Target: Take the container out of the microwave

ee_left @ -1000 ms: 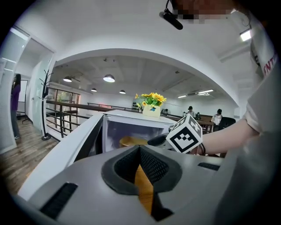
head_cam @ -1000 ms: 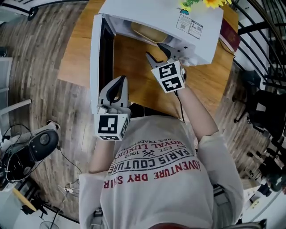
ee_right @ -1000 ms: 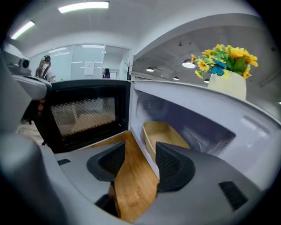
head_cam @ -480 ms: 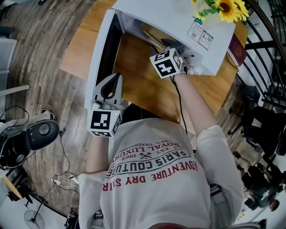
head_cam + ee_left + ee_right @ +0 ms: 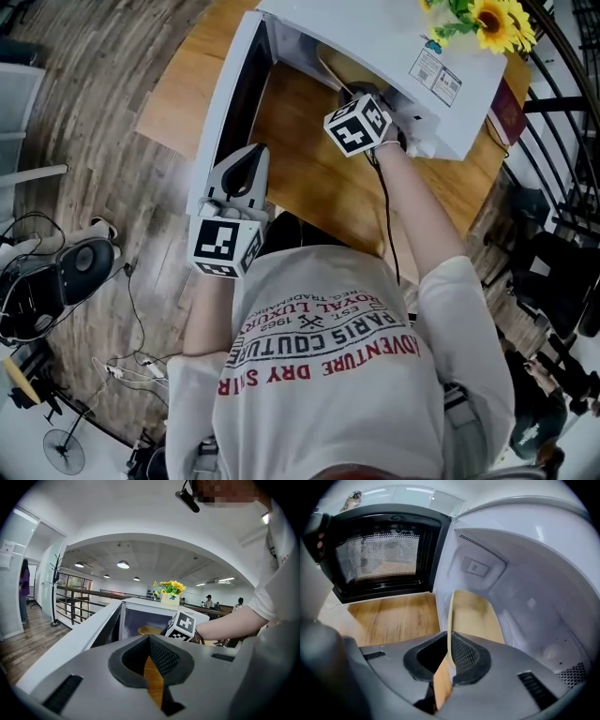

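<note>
Right tool (image 5: 449, 641) angled down into microwave (image 5: 375, 28), jaws closing on container (image 5: 476, 616) rim; left tool (image 5: 251, 155) roughly level, pressed together.

Your tally, operator: one microwave (image 5: 375, 37), one tan container (image 5: 476, 616) inside it, and one wooden table (image 5: 309, 169) under both. You also have one bunch of sunflowers (image 5: 489, 17) on top and one dark red book (image 5: 507, 99) alongside. Farther out, count one coat stand (image 5: 56, 588), one floor fan (image 5: 60, 452), one dark machine (image 5: 73, 270) on the floorboards, and three bystanders (image 5: 208, 601) in the background.
</note>
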